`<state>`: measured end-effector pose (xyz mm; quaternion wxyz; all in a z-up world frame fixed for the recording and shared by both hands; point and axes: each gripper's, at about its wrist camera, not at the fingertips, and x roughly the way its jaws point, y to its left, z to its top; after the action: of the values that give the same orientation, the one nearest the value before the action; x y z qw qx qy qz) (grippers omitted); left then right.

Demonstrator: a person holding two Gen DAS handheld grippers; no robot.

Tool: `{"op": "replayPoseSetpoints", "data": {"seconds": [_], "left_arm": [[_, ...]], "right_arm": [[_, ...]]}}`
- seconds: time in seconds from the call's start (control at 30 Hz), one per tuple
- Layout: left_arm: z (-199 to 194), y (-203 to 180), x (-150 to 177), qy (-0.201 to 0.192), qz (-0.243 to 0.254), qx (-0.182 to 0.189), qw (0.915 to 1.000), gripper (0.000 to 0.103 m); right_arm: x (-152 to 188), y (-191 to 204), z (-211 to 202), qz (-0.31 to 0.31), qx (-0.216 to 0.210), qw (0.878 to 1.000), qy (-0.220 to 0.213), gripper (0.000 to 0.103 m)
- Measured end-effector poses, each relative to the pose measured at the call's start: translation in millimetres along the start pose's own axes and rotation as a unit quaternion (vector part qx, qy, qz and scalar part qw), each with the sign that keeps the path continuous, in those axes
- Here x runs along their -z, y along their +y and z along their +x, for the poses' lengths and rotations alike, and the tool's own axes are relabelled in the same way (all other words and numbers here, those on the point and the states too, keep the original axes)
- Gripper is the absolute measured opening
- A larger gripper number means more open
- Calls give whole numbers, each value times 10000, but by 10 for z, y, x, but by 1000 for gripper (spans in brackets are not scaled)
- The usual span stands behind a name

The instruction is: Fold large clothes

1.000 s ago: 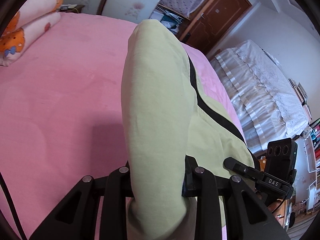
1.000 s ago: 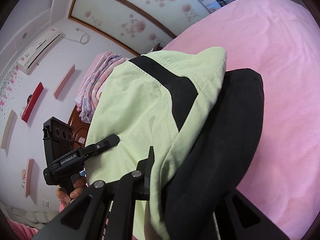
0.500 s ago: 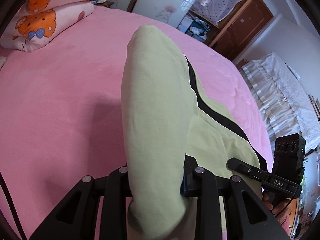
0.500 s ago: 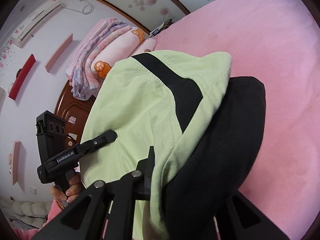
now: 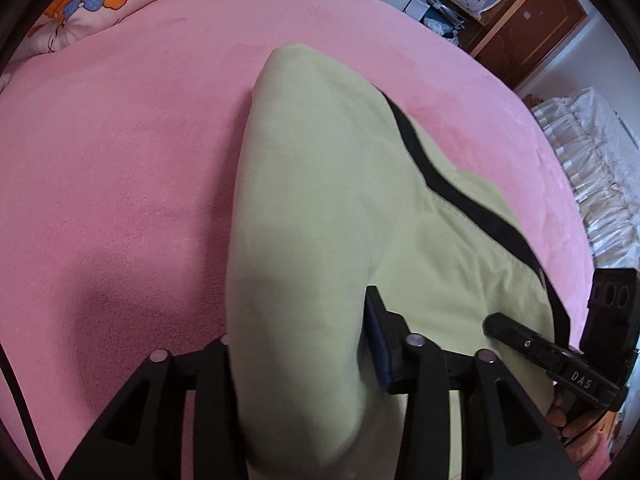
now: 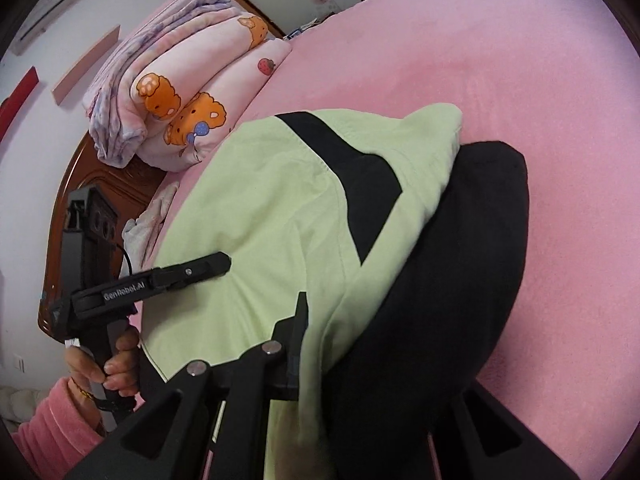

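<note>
A light green garment with black panels hangs between both grippers above the pink bed. My left gripper is shut on a green fold of it, which drapes over the fingers. My right gripper is shut on the garment where green cloth meets a black part. The cloth hides most of the right gripper's fingers. The right gripper also shows at the left wrist view's right edge, and the left gripper shows in the right wrist view.
Folded pink cartoon-print quilts lie at the head of the bed, against a wooden headboard. A second bed with a white cover stands beyond the pink bed's far side. A wooden cabinet stands at the back.
Both grippers have tilted down toward the bed with the garment still held. More of the pink bed and the quilts fills both views.
</note>
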<state>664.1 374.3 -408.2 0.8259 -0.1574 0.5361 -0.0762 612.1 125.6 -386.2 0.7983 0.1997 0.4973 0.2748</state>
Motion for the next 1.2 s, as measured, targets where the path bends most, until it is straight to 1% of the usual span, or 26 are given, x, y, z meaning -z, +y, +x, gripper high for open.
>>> {"op": "replayPoseSetpoints", "data": {"seconds": [0.07, 0.1, 0.13, 0.17, 0.2, 0.27, 0.33, 0.4, 0.43, 0.47, 0.5, 0.53, 0.57, 0.6, 0.63, 0.73, 0.77, 0.8, 0.83, 0.87, 0.93, 1.0, 1.07, 1.1, 1.17, 1.2], "left_arm": [[75, -2, 28, -8, 106, -198, 9997, 49], [85, -9, 20, -21, 135, -282, 9995, 55], [89, -10, 15, -25, 129, -344, 9993, 59], [76, -30, 14, -23, 112, -431, 9990, 62], [55, -36, 19, -41, 87, -547, 9985, 66], [-23, -80, 31, -83, -39, -876, 9961, 67], [-180, -188, 87, -306, 32, -1283, 9913, 67], [-366, -336, 179, -648, 168, -1587, 9851, 67], [-460, -414, 245, -812, 217, -1694, 9820, 70], [-521, -473, 298, -908, 235, -1728, 9805, 73], [-582, -536, 350, -984, 219, -1762, 9792, 78], [-614, -574, 403, -1028, 195, -1763, 9788, 80], [-640, -610, 497, -1055, 148, -1782, 9782, 80], [-639, -626, 566, -1050, 101, -1803, 9779, 80], [-617, -641, 646, -998, 40, -1794, 9787, 80], [-447, -562, 848, -589, -263, -1821, 9812, 80], [-416, -553, 881, -626, -288, -1937, 9786, 80], [-394, -574, 900, -719, -245, -2061, 9756, 80], [-405, -641, 966, -741, -228, -2148, 9736, 80], [-395, -711, 968, -720, -242, -2203, 9725, 80], [-392, -763, 913, -601, -356, -2287, 9710, 80], [-496, -839, 918, -553, -413, -2282, 9712, 80], [-699, -984, 968, -714, -393, -2303, 9697, 80], [-861, -1058, 1034, -869, -361, -2291, 9688, 80], [-1117, -1265, 1167, -1165, -308, -2385, 9636, 80], [-1211, -1357, 1233, -1226, -322, -2420, 9620, 80]], "right_arm": [[7, -48, 89, 110, 251, 9995, 135, 20], [19, -70, 130, 127, 372, 9991, 170, 22], [28, -89, 144, 162, 461, 9986, 200, 30], [44, -113, 133, 221, 535, 9981, 201, 33], [47, -113, 122, 269, 576, 9978, 200, 34], [45, -26, 66, 257, 829, 9958, 287, 45], [66, 46, -30, 139, 1092, 9933, 343, 50], [75, 101, -139, 121, 1182, 9922, 370, 51], [89, 124, -204, 124, 1221, 9919, 333, 51], [133, 131, -288, 118, 1281, 9913, 263, 52], [176, 145, -375, 101, 1355, 9906, 172, 53], [231, 138, -456, 94, 1448, 9893, 112, 59], [278, 134, -509, 108, 1595, 9871, 73, 66], [335, 120, -561, 127, 1741, 9846, 72, 67], [403, 94, -619, 154, 1793, 9837, 64, 68], [613, 8, -746, 332, 1818, 9827, 87, 68], [677, -13, -760, 325, 1867, 9818, 86, 68], [723, -29, -737, 215, 2028, 9789, 93, 67], [763, -50, -711, 106, 2228, 9748, 90, 68], [793, -80, -678, 54, 2320, 9727, 62, 67], [830, -143, -628, 0, 2308, 9730, -19, 67], [829, -157, -655, -63, 2352, 9719, -85, 67], [808, -154, -771, 34, 2346, 9721, -56, 68], [811, -144, -871, 88, 2294, 9733, -53, 68], [851, -75, -1129, 49, 2182, 9757, -193, 69], [894, -39, -1283, -11, 2173, 9758, -260, 69]]}}
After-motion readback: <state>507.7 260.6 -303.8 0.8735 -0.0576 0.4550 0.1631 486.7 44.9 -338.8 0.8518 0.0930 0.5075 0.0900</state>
